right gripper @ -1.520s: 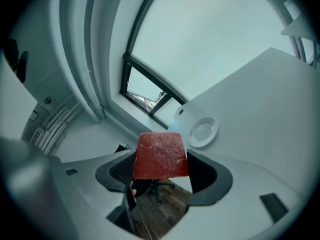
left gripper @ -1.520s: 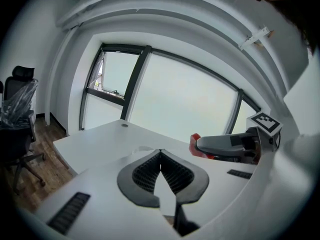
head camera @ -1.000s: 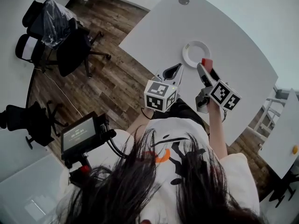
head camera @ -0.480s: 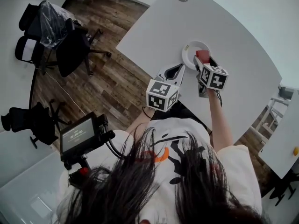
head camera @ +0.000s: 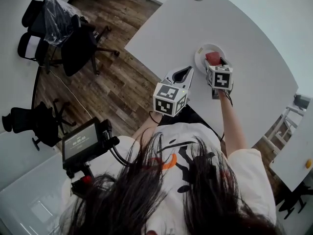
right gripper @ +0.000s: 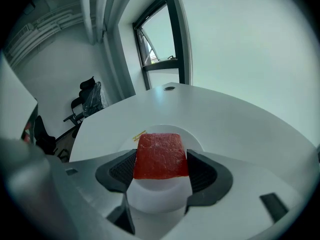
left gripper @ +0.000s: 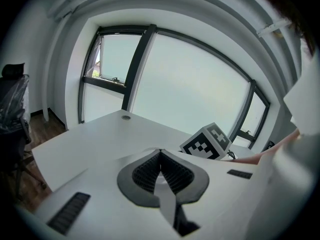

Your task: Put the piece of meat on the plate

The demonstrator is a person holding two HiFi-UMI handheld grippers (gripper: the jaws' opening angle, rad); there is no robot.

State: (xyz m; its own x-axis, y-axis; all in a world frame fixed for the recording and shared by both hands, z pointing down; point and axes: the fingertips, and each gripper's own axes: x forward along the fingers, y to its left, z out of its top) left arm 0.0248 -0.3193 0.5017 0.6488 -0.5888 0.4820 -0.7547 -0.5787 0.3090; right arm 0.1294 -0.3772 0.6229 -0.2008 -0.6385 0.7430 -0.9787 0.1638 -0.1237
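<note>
**Spotter:** White table (head camera: pixel 161 28), wood floor and office chairs beyond it. Where's the meat?

**Operator:** I've got the meat (right gripper: pixel 161 155) pinched between the right gripper (right gripper: pixel 162 170) pads, flat and level, right over the plate (right gripper: pixel 196 140). The plate sits toward the table's near edge. I can't tell whether the meat touches it yet.

**Spotter:** And the left gripper?

**Operator:** My left gripper (left gripper: pixel 160 156) has its jaws pressed together on nothing, beside the plate by the near edge.

**Spotter:** How do you finish cleanly?

**Operator:** I'd lower until the slab rests in the well, keep it centred, part the jaws just enough, then back straight out so the pads don't drag it onto the rim.

**Spotter:** Any writing?

**Operator:** There's a yellow sticker (right gripper: pixel 139 135) on the plate, too small to read. The cubes carry only square markers. The monitor (head camera: pixel 80 143) text is unreadable.
</note>
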